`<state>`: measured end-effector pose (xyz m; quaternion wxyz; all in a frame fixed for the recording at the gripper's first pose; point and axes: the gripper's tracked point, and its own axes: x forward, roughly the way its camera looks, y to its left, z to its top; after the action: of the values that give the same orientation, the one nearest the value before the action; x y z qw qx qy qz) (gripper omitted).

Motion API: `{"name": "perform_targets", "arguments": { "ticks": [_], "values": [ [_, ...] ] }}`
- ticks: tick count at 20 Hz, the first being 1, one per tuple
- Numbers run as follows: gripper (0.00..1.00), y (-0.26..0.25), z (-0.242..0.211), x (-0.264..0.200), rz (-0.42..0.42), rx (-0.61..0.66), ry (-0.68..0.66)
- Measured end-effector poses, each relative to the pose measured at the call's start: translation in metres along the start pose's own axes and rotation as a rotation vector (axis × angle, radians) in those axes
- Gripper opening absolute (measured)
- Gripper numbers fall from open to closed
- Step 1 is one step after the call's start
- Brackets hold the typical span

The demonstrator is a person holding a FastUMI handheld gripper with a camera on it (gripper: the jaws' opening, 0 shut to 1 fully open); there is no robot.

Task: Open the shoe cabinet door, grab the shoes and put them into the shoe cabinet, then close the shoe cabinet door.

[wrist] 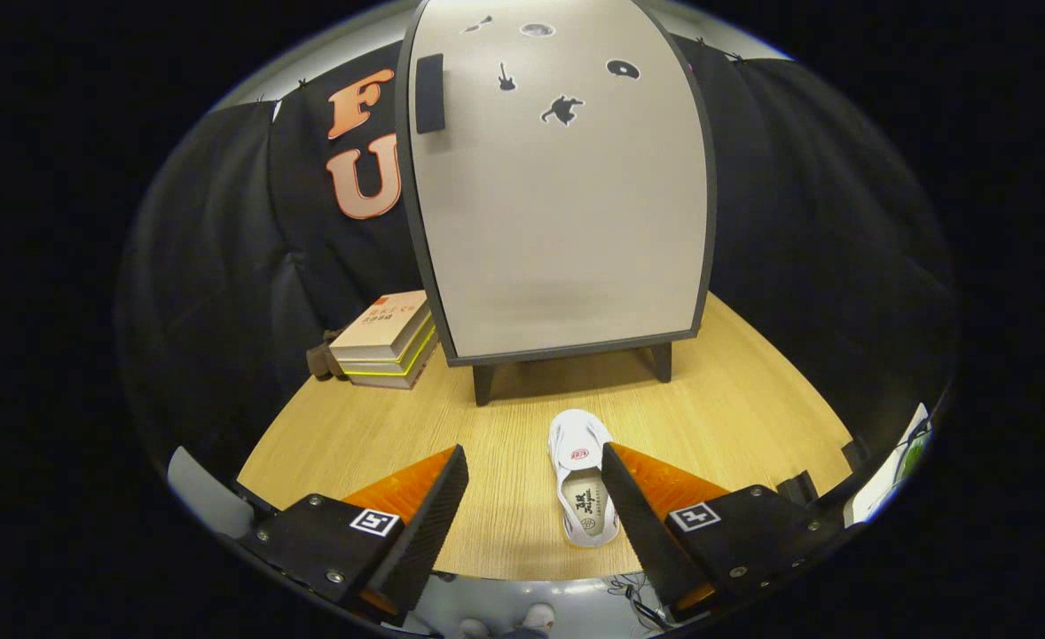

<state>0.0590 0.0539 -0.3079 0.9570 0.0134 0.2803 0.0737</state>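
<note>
Gripper spread wide over a white slip-on shoe before a closed cabinet.

Gripper view: the gripper [533, 479] has its fingers set wide apart, holding nothing; the white slip-on shoe [583, 475] lies on the pale wooden tabletop [753, 417] between them, close against the right finger. At 12 o'clock beyond it stands the grey dark-framed shoe cabinet [558, 186], door shut. At 10 o'clock, a stack of books [385, 342].

A light wooden table [735, 417] with a curved near edge stands against a black quilted cloth wall [806, 195]. A stack of books [385, 342] rests on the table by that wall.
</note>
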Motion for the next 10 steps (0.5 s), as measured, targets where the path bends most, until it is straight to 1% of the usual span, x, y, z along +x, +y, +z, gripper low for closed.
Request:
{"name": "perform_targets", "arguments": {
  "ticks": [3,5,10],
  "values": [
    [0.95,0.000,-0.014,0.020,0.019,0.024,0.035],
    [0.95,0.005,-0.005,0.025,0.037,0.037,0.015],
    [0.94,0.016,0.065,0.019,0.056,-0.024,-0.104]
  ]
}}
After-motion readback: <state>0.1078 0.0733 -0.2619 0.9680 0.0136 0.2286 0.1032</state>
